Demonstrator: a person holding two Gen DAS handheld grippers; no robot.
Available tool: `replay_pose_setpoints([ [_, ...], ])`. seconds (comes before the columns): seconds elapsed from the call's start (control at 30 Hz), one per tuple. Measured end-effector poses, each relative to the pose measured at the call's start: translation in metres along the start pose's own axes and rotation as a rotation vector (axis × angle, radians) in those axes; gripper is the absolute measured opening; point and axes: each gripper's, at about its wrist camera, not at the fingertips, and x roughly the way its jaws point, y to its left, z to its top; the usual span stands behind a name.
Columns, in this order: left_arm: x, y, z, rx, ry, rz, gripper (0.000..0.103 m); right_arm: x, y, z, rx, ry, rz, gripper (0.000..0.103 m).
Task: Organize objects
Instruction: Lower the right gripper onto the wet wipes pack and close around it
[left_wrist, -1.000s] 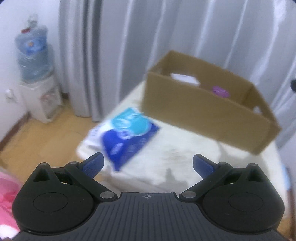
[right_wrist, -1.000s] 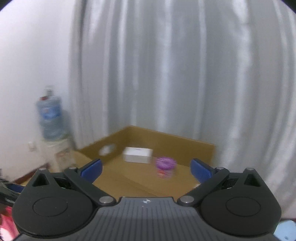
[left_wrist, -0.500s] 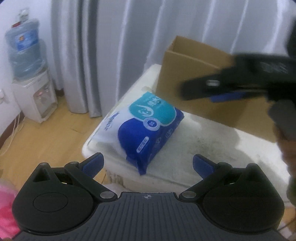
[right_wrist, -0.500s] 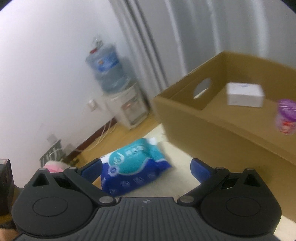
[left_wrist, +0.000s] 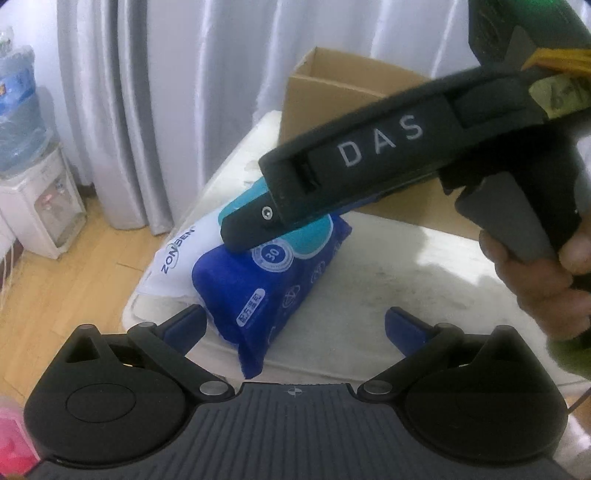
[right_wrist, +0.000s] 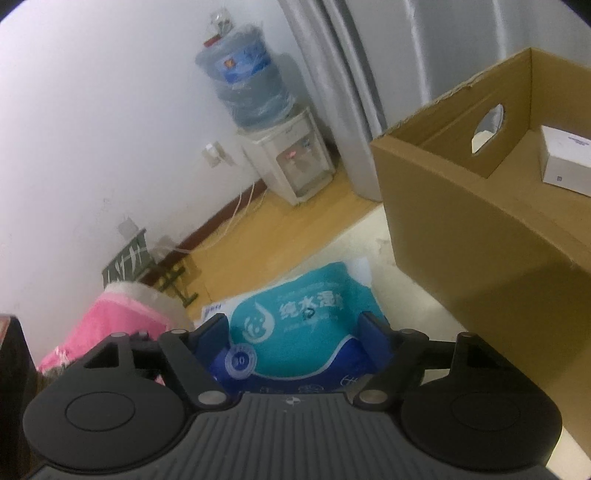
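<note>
A blue and teal wipes pack (left_wrist: 258, 280) lies at the left end of a white-covered table (left_wrist: 388, 280). My right gripper (right_wrist: 293, 325) straddles the pack (right_wrist: 306, 332), and its jaws are closing with both blue pads against the pack's sides. In the left wrist view the right gripper (left_wrist: 258, 221) reaches in from the upper right, held by a hand (left_wrist: 535, 280). My left gripper (left_wrist: 295, 325) hovers open just short of the pack's near corner, holding nothing. A brown cardboard box (right_wrist: 443, 206) stands behind the pack, with a white carton (right_wrist: 565, 162) inside.
The cardboard box (left_wrist: 332, 85) fills the back of the table by grey curtains. A water dispenser (right_wrist: 291, 162) stands on the wooden floor to the left. A pink fabric item (right_wrist: 110, 321) lies off the table's left edge.
My right gripper swung down from over the box onto the wipes pack, and its jaws narrowed around it. My left gripper dropped a little closer to the pack.
</note>
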Motion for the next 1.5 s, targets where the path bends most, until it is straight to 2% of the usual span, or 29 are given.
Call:
replay_pose_setpoints([
  [0.23, -0.002, -0.027, -0.002, 0.046, 0.028, -0.064, 0.103, -0.021, -0.017, -0.016, 0.088, 0.003, -0.024, 0.080],
  [0.4, -0.002, -0.056, -0.005, 0.084, 0.054, -0.180, 0.103, -0.058, -0.044, -0.048, 0.212, -0.028, -0.055, 0.082],
  [0.53, -0.004, -0.077, -0.012, 0.105, 0.074, -0.271, 0.103, -0.089, -0.063, -0.076, 0.311, -0.063, -0.068, 0.088],
  [0.67, -0.008, -0.087, -0.019, 0.142, 0.073, -0.276, 0.103, -0.108, -0.073, -0.095, 0.365, -0.103, -0.085, 0.089],
  [0.73, -0.010, -0.085, -0.021, 0.134, 0.073, -0.271, 0.103, -0.120, -0.078, -0.100, 0.391, -0.145, -0.085, 0.093],
  [0.8, -0.008, -0.075, -0.019, 0.117, 0.082, -0.269, 0.103, -0.130, -0.085, -0.103, 0.414, -0.191, -0.092, 0.101],
  [0.87, -0.006, -0.066, -0.020, 0.099, 0.096, -0.267, 0.103, -0.134, -0.094, -0.104, 0.442, -0.206, -0.094, 0.102],
  [0.97, 0.001, -0.058, -0.019, 0.070, 0.118, -0.270, 0.103, -0.127, -0.106, -0.106, 0.482, -0.199, -0.079, 0.103],
  [1.1, 0.003, -0.052, -0.018, 0.085, 0.098, -0.295, 0.103, -0.115, -0.117, -0.108, 0.519, -0.171, -0.043, 0.103],
  [1.3, 0.006, -0.059, -0.008, 0.108, 0.064, -0.301, 0.103, -0.095, -0.122, -0.111, 0.530, -0.139, -0.018, 0.103],
  [1.5, 0.004, -0.060, -0.009, 0.095, 0.025, -0.304, 0.103, -0.088, -0.119, -0.110, 0.504, -0.155, -0.003, 0.103],
])
